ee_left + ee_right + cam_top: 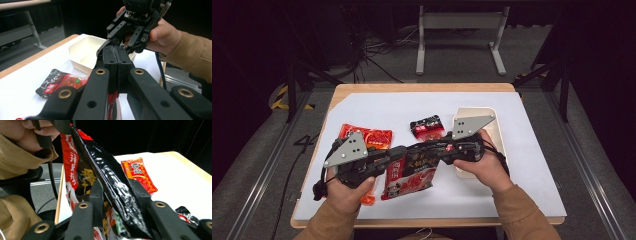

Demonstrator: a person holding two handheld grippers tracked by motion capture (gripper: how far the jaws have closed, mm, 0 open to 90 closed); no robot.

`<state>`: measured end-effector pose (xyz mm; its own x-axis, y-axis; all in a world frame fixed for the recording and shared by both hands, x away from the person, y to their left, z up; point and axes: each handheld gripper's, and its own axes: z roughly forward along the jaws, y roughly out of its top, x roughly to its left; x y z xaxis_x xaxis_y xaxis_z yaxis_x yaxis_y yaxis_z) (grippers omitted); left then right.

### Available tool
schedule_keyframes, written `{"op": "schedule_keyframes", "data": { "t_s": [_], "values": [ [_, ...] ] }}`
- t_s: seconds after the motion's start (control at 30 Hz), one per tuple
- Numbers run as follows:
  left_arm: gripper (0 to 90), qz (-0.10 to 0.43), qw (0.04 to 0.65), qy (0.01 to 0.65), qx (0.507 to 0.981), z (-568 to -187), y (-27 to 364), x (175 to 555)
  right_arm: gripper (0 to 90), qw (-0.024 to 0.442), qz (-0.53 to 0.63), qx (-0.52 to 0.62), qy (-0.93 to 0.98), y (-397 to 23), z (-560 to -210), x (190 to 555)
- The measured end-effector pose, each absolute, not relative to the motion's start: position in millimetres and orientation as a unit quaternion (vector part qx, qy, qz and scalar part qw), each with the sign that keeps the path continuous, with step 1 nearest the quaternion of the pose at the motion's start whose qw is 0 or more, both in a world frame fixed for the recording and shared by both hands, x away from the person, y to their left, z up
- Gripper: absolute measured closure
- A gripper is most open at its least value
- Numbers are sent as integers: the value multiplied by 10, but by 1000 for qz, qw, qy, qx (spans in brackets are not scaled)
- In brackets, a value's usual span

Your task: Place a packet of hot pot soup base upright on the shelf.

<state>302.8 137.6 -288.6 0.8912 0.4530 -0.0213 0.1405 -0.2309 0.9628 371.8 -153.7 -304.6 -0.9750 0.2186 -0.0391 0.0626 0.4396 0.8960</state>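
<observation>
The left gripper is clamped on one edge of the big snack bag, held above the table, and the right gripper holds its jaws narrow around the opposite edge — probably the next move is pulling apart to open it.

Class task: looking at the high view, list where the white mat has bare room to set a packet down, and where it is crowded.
Free: the far strip of the white mat beyond the orange packet and small black-red packet; the right edge beside the cream tray; the near right corner. Crowded: the near middle, where both grippers hold the large noodle bag.
</observation>
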Motion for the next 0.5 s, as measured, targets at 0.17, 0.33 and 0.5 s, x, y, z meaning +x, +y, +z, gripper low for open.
{"op": "schedule_keyframes", "data": {
  "t_s": [0.17, 0.33, 0.5],
  "values": [
    [885, 128, 593, 198, 770, -2897, 1405, 3040, 733, 81, 515, 77, 850, -1540, -2979, 3704],
    [878, 129, 600, 200, 764, -2905, 1434, 3051, 739, 95, 506, 73, 854, -1529, -2907, 3690],
    [865, 122, 611, 204, 755, -2906, 1477, 3056, 754, 100, 498, 64, 859, -1517, -2790, 3670]
  ]
}}
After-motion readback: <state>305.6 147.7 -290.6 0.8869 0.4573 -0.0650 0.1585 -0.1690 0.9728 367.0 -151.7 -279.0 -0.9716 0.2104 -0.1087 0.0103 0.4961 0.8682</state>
